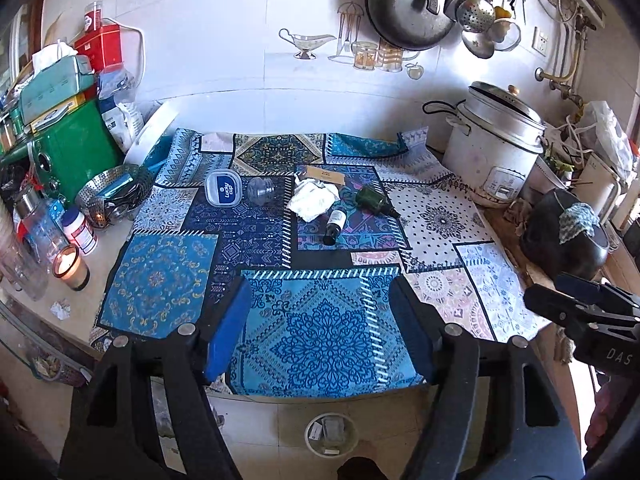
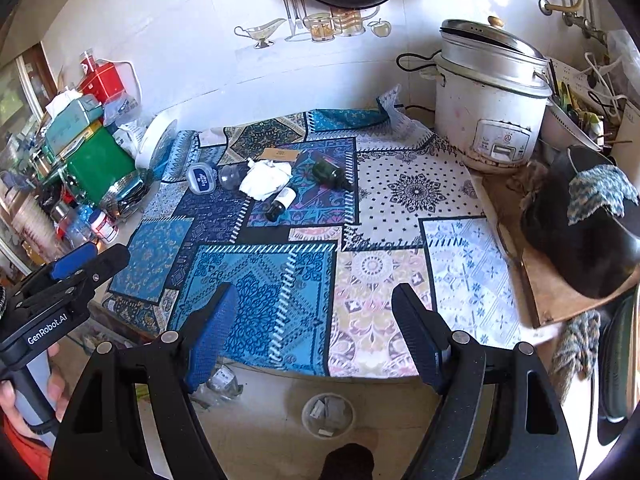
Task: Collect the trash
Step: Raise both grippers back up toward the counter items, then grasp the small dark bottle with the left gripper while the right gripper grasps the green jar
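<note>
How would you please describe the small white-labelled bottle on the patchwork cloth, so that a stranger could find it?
Start at the big white rice cooker at the back right, then move left along the blue patchwork tablecloth to the crumpled white tissue. The small dark bottle with a white label lies on its side just in front of the tissue; its neighbour, the dark green glass bottle, shows no label.

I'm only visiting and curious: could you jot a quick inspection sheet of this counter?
Surface: patchwork cloth over counter.
Job's things: tissue, card, green bottle, small bottle, tub lid, clear cup; bin on the floor.
Clutter: candle, green tin.
Tongs: left tongs and right tongs open, empty.
Cables: cord behind cooker.
Surroundings: wok on the wall.
</note>
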A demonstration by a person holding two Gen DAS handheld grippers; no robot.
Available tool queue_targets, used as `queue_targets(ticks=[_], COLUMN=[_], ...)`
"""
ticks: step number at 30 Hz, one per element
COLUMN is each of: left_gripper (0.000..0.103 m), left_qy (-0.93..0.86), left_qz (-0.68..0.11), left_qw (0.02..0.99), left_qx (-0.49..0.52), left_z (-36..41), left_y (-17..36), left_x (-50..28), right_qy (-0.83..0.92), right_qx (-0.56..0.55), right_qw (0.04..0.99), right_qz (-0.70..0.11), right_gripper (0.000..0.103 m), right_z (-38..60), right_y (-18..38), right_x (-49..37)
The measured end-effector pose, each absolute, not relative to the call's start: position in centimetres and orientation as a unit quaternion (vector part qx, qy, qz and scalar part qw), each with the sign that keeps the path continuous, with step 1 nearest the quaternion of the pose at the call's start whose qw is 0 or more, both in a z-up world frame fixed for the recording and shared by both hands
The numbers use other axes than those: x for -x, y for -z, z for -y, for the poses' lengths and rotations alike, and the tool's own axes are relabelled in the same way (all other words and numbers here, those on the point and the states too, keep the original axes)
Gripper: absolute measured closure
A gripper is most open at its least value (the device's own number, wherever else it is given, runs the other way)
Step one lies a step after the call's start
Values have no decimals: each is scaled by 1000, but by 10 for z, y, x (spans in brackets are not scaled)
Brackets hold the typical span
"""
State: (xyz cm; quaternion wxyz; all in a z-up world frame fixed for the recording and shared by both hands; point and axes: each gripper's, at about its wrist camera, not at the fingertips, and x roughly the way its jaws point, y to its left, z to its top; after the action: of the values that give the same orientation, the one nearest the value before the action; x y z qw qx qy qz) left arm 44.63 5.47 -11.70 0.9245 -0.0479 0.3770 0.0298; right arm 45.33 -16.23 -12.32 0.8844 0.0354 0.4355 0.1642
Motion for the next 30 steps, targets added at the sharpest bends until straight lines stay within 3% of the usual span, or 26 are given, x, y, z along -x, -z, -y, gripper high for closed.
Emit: queue_targets(ticks=[8,22,27,30], left_gripper=[31,32,55,61], left_qy=[-69,-1,65,82], left_qz=[-404,-516,-551,-563], left_qw=[908,854,830,821], left_qx=[92,67,53,51], left_z=[-54,-54,-56,-57], left_y=[140,243,272,285], left_x=[-521,-656,-705,-725], right_qy=[-184,-174,-143,-141], right_qx=[-17,-26,-43,-55], right_qw=[867,844,835,829], right_qz=[-463,-506,-530,-539], right_gripper=[27,27,27,27], right_z=[183,158,146,140], right_y=[145,191,211,223], right_x=[-543,-645,-683,-707])
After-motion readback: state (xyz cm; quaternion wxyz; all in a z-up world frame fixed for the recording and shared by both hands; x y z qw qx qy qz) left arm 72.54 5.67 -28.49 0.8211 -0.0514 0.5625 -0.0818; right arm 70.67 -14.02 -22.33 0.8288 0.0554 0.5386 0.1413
